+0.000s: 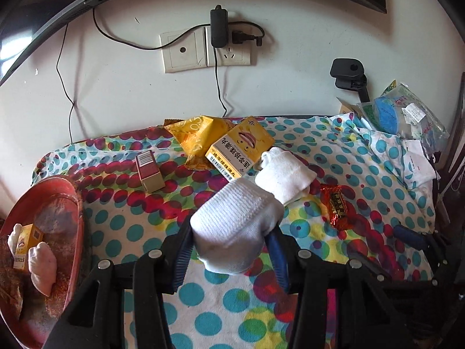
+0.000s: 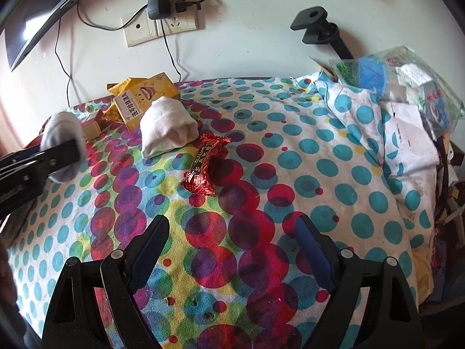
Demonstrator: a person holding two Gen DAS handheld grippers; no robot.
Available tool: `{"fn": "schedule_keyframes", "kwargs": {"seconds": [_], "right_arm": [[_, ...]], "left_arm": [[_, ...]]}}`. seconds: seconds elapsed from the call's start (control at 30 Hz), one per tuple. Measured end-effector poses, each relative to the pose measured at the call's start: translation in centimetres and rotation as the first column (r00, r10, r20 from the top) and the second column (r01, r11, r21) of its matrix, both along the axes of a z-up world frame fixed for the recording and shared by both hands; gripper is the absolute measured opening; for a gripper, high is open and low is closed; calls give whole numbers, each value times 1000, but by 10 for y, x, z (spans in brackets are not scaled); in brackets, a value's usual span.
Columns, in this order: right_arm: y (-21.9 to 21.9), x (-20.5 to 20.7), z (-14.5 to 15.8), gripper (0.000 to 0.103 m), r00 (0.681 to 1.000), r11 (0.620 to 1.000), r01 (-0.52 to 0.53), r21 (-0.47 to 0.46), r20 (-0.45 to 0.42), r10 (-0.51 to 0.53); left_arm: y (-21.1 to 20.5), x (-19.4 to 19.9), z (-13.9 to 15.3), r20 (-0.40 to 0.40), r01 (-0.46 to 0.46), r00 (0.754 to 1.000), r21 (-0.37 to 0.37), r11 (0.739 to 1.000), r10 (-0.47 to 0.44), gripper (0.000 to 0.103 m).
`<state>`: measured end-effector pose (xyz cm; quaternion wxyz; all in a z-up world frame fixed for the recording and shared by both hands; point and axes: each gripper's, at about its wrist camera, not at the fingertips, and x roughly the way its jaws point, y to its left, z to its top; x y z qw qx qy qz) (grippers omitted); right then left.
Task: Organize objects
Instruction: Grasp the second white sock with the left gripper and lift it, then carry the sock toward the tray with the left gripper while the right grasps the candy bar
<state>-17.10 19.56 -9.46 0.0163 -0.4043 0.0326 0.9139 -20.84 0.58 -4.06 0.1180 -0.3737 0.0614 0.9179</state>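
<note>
My left gripper (image 1: pixel 229 232) is shut on a rolled white sock (image 1: pixel 235 226) and holds it above the dotted cloth; it also shows in the right wrist view (image 2: pixel 62 151). A second white sock roll (image 1: pixel 284 174) (image 2: pixel 167 131) lies on the cloth beside a yellow medicine box (image 1: pixel 237 151) (image 2: pixel 139 101). A red candy wrapper (image 1: pixel 337 209) (image 2: pixel 205 165) lies to its right. A small red-and-tan box (image 1: pixel 149 171) sits left of the yellow box. My right gripper (image 2: pixel 229 250) is open and empty, low over the cloth, short of the candy.
A red basin (image 1: pixel 74 200) at the left holds a yellow box and white socks. A yellow snack bag (image 1: pixel 191 136) lies behind the medicine box. Plastic bags (image 2: pixel 407 78) are piled at the right. Wall sockets (image 1: pixel 203 49) with cables and a monitor edge are behind.
</note>
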Motion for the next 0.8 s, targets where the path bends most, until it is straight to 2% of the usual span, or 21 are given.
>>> {"fn": "schedule_keyframes", "kwargs": {"seconds": [0.07,0.2,0.27,0.33,0.4,0.5,0.57,0.67,0.8], "right_arm": [[-6,-2,2,85,1000,999,-12,33,-3,12],[-13,-15,10,84,1000,1000,-1,4,-3,1],[-19,-24,13,81,1000,1000,11,25,-8,-11],[-27,-38,13,64,1000,999,6,53,5,-6],[-31,-51,10,54,999,999,-10,45,31,9],[-30,-67,1,44,998,999,6,47,66,-9],[-32,-71,-2,42,997,998,0,55,74,-4],[-33,-74,-2,22,998,998,-5,57,69,2],[-32,-68,2,17,999,998,-8,57,46,6]], "left_arm": [[-6,13,2,-17,0,1000,-18,1000,0,48],[-24,38,3,-33,4,999,-2,1000,-4,48],[-33,49,3,-44,1,999,5,1000,-1,49],[-43,57,3,-43,-5,999,26,1000,7,49],[-53,63,3,-43,-18,999,38,999,20,49],[-67,70,3,-41,-35,998,64,997,37,49],[-72,75,3,-51,-36,998,62,997,39,49],[-75,79,2,-65,-37,997,63,997,41,49],[-78,81,0,-63,-38,997,66,997,43,49]]}}
